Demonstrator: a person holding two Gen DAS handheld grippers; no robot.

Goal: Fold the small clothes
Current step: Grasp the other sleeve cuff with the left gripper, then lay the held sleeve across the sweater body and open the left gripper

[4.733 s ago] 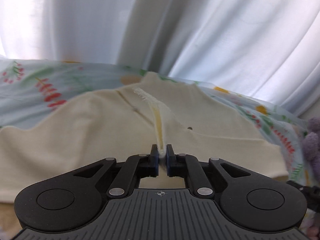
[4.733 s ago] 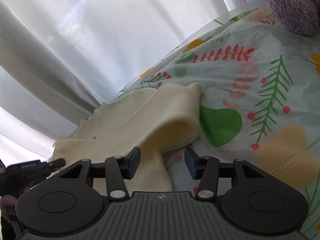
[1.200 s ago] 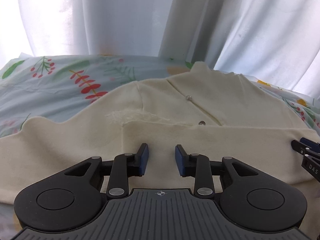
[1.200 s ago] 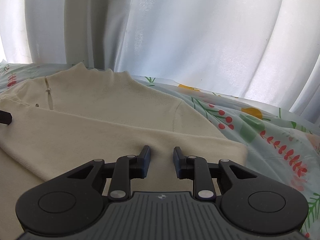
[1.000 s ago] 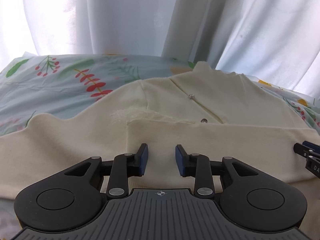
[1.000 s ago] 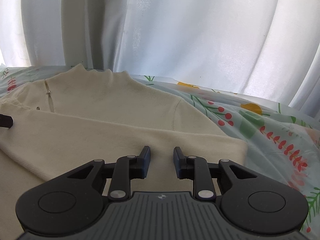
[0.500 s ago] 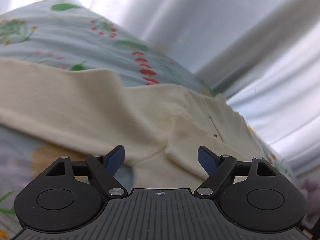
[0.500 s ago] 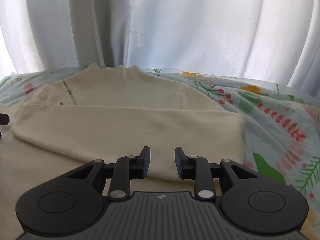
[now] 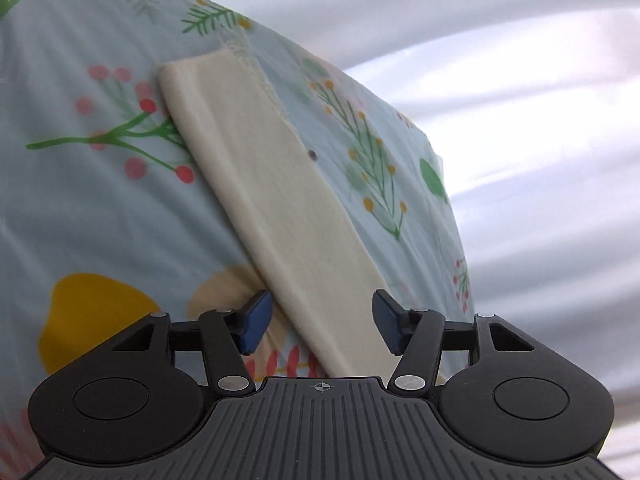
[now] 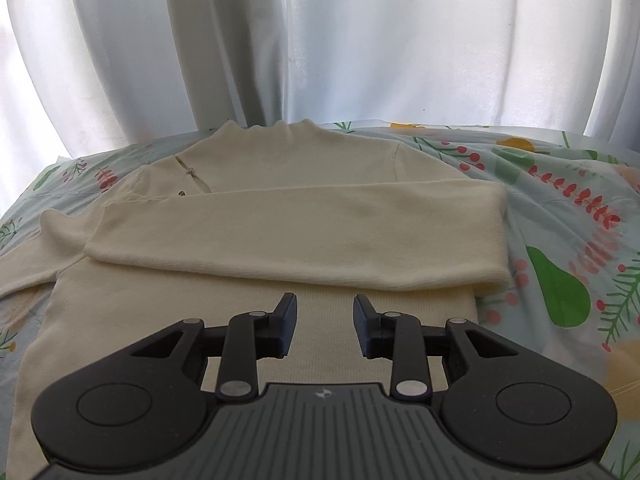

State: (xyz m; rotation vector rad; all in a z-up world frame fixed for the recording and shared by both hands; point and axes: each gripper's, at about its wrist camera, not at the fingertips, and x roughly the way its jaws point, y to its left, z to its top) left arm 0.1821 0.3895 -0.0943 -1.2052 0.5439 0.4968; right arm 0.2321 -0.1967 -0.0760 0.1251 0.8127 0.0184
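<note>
Left wrist view: rolled left tongs [image 9: 320, 322] are closing, empty, straddling the cream sleeve [image 9: 276, 204], having left the sweater's [image 10: 280, 216] body; right tongs [image 10: 325, 325] are opening, empty.

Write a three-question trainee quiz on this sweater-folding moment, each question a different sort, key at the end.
1. True or false: one sleeve lies folded across the cream sweater's chest.
2. What does the left gripper have between its pads? A) a plush toy B) the unfolded sleeve C) a curtain
3. Fill in: the sweater lies on a ____-printed sheet.

Key:
1. True
2. B; the pads are not pressing on it
3. Floral
</note>
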